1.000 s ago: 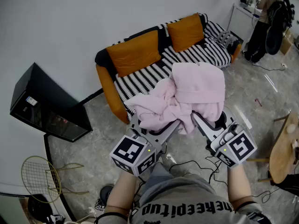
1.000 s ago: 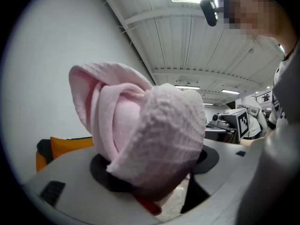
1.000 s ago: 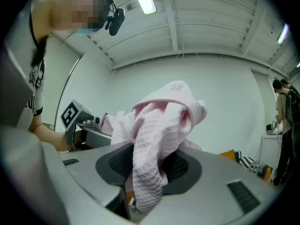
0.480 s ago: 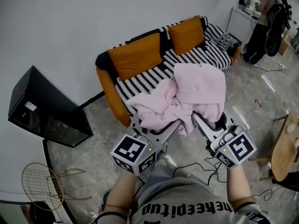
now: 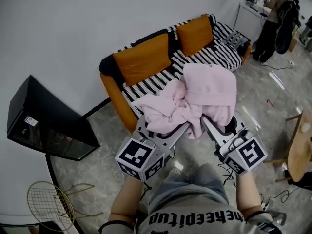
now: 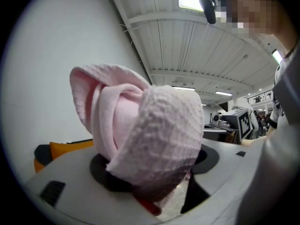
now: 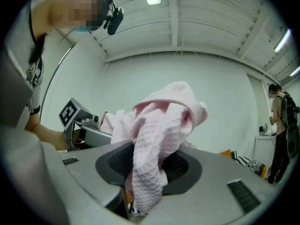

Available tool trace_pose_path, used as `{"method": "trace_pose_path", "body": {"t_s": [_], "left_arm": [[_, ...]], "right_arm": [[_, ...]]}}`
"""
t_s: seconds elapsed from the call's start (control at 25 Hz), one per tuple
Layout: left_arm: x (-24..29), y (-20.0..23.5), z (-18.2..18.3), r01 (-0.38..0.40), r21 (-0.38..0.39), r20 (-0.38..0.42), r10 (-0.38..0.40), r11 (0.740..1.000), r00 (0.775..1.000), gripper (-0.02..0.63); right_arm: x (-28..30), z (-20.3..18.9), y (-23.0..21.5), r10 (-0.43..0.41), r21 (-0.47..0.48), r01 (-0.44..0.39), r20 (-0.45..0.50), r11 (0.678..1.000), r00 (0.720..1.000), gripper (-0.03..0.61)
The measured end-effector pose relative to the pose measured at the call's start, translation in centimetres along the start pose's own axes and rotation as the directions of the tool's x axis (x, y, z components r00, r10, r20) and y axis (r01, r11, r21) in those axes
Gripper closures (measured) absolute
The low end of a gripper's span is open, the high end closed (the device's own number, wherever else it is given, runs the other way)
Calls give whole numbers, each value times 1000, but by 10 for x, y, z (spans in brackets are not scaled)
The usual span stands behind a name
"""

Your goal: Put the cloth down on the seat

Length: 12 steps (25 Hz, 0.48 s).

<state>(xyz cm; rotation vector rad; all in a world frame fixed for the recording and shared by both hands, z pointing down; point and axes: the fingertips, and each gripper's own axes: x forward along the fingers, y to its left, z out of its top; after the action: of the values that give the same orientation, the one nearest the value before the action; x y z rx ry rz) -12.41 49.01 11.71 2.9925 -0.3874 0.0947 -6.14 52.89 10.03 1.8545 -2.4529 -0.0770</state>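
Sofa [image 5: 148, 83] striped (orange cushions [image 5: 144, 57]); left hand-held gripper [image 5: 181, 127], right hand-held gripper [image 5: 204, 122] clamp cloth [image 5: 197, 99].

The cloth [image 5: 204, 94] is pale pink with a fine waffle weave. The seat [image 5: 156, 82] is striped black and white, the two cushions [image 5: 144, 57] against its back are plain orange, and the sofa [image 5: 114, 101] has an orange side as well. The floor [image 5: 107, 130] is mottled grey, the wall [image 5: 73, 23] is plain white and the cabinet [image 5: 48, 118] is black.
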Motion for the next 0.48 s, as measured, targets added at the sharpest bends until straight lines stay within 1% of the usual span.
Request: {"method": "trace_pose_path", "body": {"t_s": [0.2,0.32,0.48], "left_arm": [[20,0,1,22,-19,10,-22,1000,1000,272],[31,4,0,15,-20,4,-15,1000,1000,272],[46,22,2,-9,-26,-1,9,1000,1000,272]], "right_arm": [[-1,0,-19,-15,-7,15,-15,1000,1000,416],[4,-3,-30,-11,-1,11,-17,1000,1000,414],[22,-5,-48,6,4,-6,-19,1000,1000,414]]}}
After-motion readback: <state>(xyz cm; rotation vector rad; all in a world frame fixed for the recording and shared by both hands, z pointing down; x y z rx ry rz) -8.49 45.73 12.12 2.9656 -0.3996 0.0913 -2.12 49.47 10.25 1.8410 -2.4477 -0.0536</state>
